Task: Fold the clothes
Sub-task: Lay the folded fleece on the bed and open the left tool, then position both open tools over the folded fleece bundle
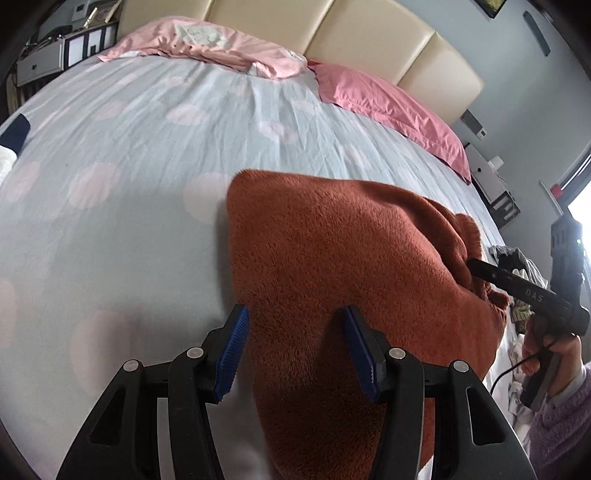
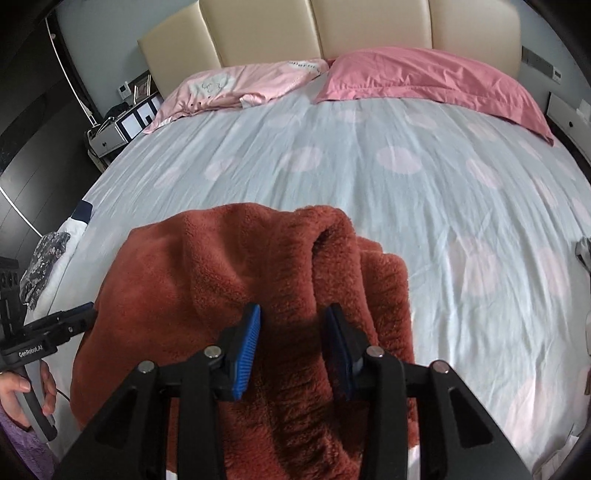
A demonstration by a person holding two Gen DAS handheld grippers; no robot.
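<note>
A rust-red fleece garment [image 2: 236, 295] is lying bunched on the near part of a bed [image 2: 406, 192] covered with a pale blue sheet dotted with pink spots. Two pink pillows, a light one [image 2: 236, 88] on the left and a darker one [image 2: 436, 79] on the right, are resting at the far end against a cream padded headboard [image 2: 369, 29].

The right gripper [image 2: 291, 332] is reaching into the right part of the garment, where a thick ridge of fleece is rising between its blue pads [image 2: 245, 349]. The jaws are standing partly apart with the fabric filling the gap; whether they are actually pinching it I cannot tell.

The left gripper [image 1: 295, 343] is hovering over the near left edge of the garment [image 1: 332, 258]. Its jaws are spread wide, released, with the fleece lying beneath and between them.

In the left view, a hand [image 1: 543, 347] in a purple sleeve is holding the right gripper's handle at the right edge. In the right view, a hand [image 2: 26, 391] is gripping the other handle at the left edge.
</note>
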